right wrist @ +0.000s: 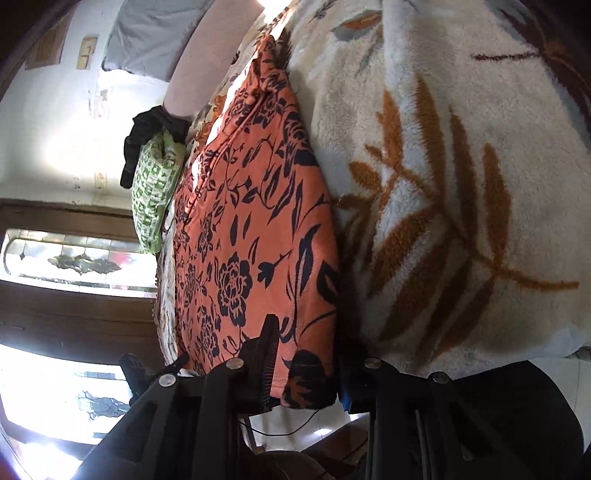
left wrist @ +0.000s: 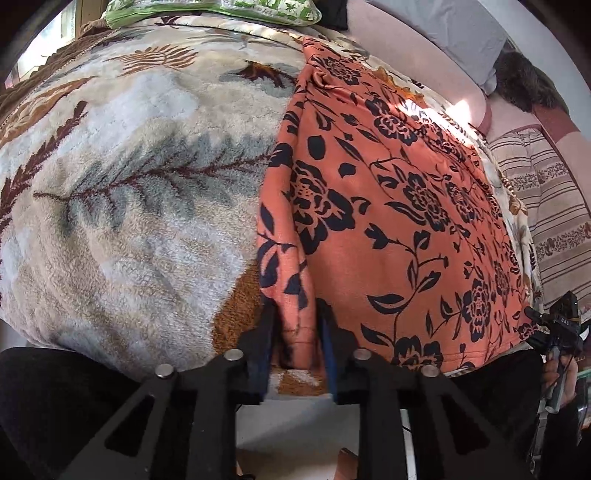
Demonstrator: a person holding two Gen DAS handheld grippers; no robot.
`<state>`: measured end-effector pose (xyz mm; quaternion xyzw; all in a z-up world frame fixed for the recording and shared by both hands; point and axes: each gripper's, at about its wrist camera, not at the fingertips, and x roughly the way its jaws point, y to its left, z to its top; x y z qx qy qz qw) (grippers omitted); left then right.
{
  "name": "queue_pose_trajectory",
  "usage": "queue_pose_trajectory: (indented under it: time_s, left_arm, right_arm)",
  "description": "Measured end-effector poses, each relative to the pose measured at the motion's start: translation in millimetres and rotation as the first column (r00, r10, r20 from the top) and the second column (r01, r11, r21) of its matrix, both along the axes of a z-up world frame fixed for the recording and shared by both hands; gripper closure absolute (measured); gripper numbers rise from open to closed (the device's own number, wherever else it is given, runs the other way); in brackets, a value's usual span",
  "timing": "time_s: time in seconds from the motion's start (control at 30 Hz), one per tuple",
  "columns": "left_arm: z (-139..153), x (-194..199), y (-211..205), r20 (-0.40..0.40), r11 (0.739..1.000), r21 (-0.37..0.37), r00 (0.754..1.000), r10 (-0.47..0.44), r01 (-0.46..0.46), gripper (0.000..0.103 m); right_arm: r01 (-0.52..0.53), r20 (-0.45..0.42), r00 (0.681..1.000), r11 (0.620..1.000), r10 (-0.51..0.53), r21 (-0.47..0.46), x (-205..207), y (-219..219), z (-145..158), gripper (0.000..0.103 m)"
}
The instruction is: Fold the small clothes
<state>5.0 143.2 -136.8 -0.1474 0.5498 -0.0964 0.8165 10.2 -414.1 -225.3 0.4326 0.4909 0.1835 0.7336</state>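
Observation:
An orange garment with black flowers (left wrist: 399, 206) lies spread flat on a fluffy leaf-patterned blanket (left wrist: 140, 206). My left gripper (left wrist: 297, 332) is at the garment's near left corner; its jaws stand on either side of a folded sleeve edge, closed on the cloth. In the right wrist view the same garment (right wrist: 251, 229) runs away from me on the blanket (right wrist: 461, 184). My right gripper (right wrist: 306, 354) straddles the garment's near corner, with cloth between the jaws. My right gripper also shows in the left wrist view (left wrist: 554, 328) at the garment's right corner.
A green-and-white pillow (left wrist: 221, 9) lies at the far end of the bed, also in the right wrist view (right wrist: 153, 192). A striped brown cover (left wrist: 546, 206) lies right of the garment. A dark furry thing (left wrist: 524, 81) sits far right. A door with glass panes (right wrist: 74, 266) stands left.

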Motion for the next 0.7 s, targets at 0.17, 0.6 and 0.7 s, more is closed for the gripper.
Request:
queue_pose_trajectory:
  time_s: [0.17, 0.6, 0.7]
  left_arm:
    - [-0.6, 2.6, -2.7, -0.026, 0.997, 0.076, 1.000, 0.012, -0.010, 0.090]
    - [28.4, 21.6, 9.1, 0.007, 1.000, -0.010, 1.000, 0.012, -0.012, 0.091]
    - [63.4, 42.8, 6.9, 0.082, 1.000, -0.029, 0.997, 0.002, 0.000, 0.091]
  right_arm:
    - [-0.034, 0.028, 0.999, 0.999, 0.034, -0.032, 1.7, 5.3, 6.9, 0.085]
    - [-0.027, 0.046, 0.999, 0.999, 0.026, 0.021, 17.9, 5.9, 16.4, 0.095]
    - [-0.031, 0.101, 0.995, 0.998, 0.026, 0.056, 29.1, 5.9, 33.2, 0.095]
